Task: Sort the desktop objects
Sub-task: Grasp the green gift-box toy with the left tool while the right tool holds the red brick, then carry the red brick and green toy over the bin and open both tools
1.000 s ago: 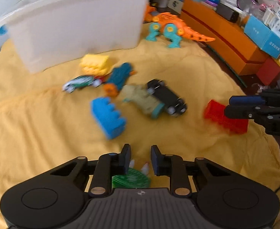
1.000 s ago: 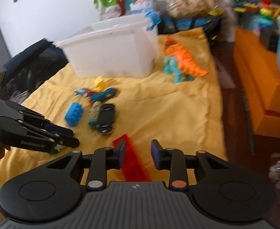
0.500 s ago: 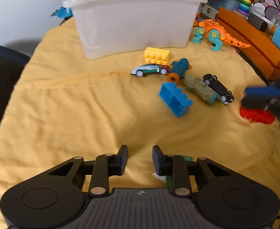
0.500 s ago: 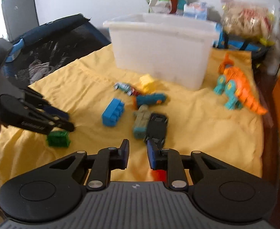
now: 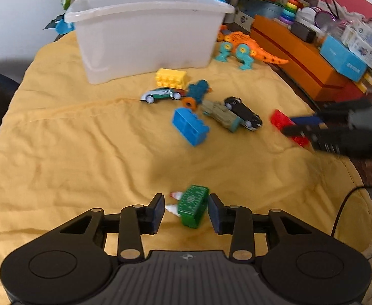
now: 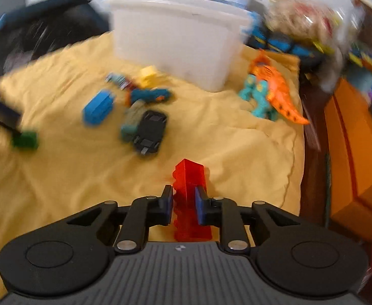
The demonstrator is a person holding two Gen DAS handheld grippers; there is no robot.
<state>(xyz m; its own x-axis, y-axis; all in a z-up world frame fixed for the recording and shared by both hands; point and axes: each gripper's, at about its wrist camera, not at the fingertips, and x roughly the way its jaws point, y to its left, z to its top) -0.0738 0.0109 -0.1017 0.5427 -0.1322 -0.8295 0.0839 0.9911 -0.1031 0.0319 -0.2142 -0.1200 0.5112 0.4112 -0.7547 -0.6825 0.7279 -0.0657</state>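
1. Toys: most lie loose on the yellow cloth [image 5: 84, 152]; the white bin [image 5: 147, 33] at 12 o'clock shows nothing inside.
2. Right gripper [image 6: 183, 203] pinches the red brick [image 6: 189, 193].
3. Left gripper [image 5: 186, 212], spread, brackets the green block [image 5: 193, 204], ungrasped.

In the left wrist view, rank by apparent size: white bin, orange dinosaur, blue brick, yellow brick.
1. White bin, by far the largest.
2. Orange dinosaur.
3. Blue brick.
4. Yellow brick.
The blue brick lies nearer the camera than the yellow one, so their true order is unsure.

Toy cars [image 5: 241, 113] before bin [image 5: 145, 35], dinosaur [image 5: 244, 47] rightward.
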